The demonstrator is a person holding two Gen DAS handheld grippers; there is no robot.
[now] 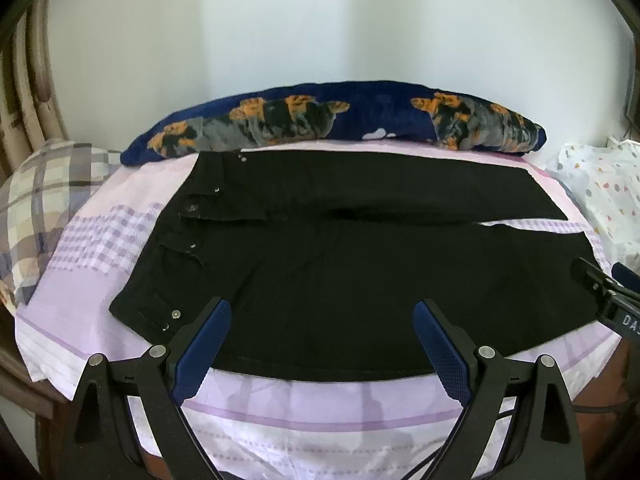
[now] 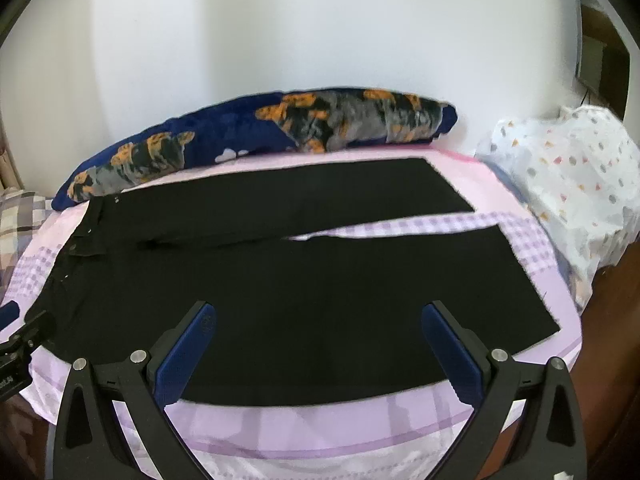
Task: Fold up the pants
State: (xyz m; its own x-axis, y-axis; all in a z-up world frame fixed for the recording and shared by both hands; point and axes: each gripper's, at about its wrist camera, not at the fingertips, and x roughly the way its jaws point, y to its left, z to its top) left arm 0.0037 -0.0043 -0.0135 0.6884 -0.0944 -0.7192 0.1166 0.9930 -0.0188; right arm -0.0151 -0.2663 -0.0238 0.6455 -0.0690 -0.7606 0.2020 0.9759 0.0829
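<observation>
Black pants (image 1: 340, 264), lilac checked sheet (image 1: 100, 236), navy-orange blanket (image 1: 320, 116), blue-padded claw (image 1: 322, 344)

The pants (image 1: 360, 264) hide much of the sheet (image 1: 100, 248); the checked pillow (image 1: 44, 200) is cut off.

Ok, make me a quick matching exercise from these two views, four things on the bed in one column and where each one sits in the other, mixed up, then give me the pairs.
Things:
1. black pants
2. navy and orange blanket roll
3. plaid pillow
4. white dotted bundle

Places:
A. left end of the bed, by the waistband
B. spread flat on the lilac sheet
C. right end, past the leg hems
D. far edge, against the wall

Pairs: 1-B, 2-D, 3-A, 4-C
</observation>
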